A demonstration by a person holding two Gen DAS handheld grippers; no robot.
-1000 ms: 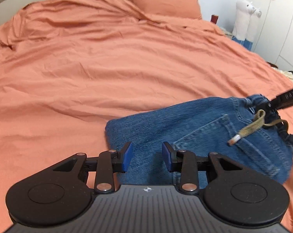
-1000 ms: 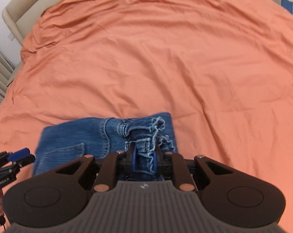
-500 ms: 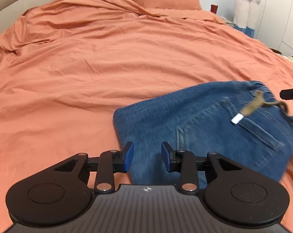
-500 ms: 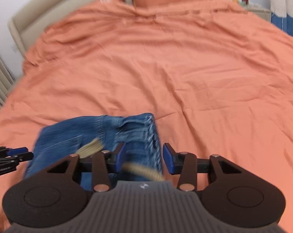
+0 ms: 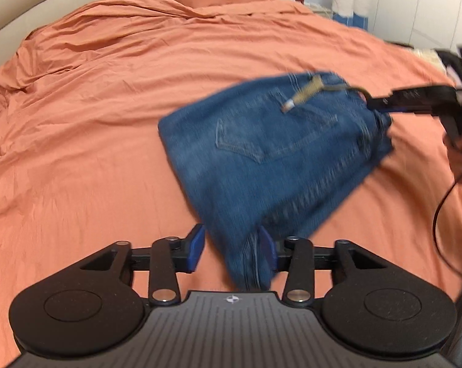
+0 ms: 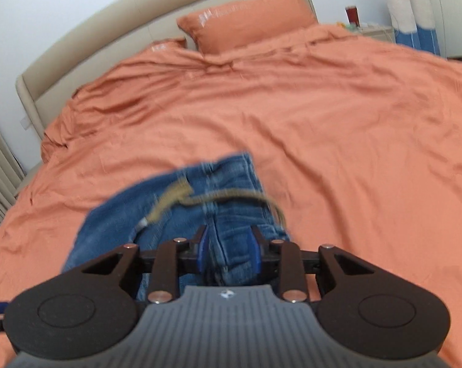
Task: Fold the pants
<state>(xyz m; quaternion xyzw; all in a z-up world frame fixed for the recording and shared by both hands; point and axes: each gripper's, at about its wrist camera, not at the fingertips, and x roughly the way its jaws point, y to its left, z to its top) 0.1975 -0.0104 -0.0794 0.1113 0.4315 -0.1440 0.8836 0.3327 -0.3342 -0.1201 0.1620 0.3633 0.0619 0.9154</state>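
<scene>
Wide bed under a rumpled orange duvet (image 5: 114, 98), matching orange pillow (image 6: 246, 15) at the beige padded headboard (image 6: 139, 15); white wardrobe doors (image 5: 421, 3) at the far right. The blue denim pants (image 5: 270, 153) lie on the near part of the duvet as a compact, several-layered bundle, back pocket up, blurred in both views, so I judge them in motion. The main folds look done; what is left, as I read it, is a final tuck or squaring and laying the bundle flat. My left tongs (image 5: 232, 250) are spread, with the bundle's near corner between the blue pads; whether a pad touches cloth I cannot tell. My right tongs (image 6: 229, 253) straddle the thick waistband end, pads parted around it, not clenched as far as the blur allows. A khaki drawstring with a pale tip (image 5: 304, 96) trails loose over the pocket and needs tucking.
</scene>
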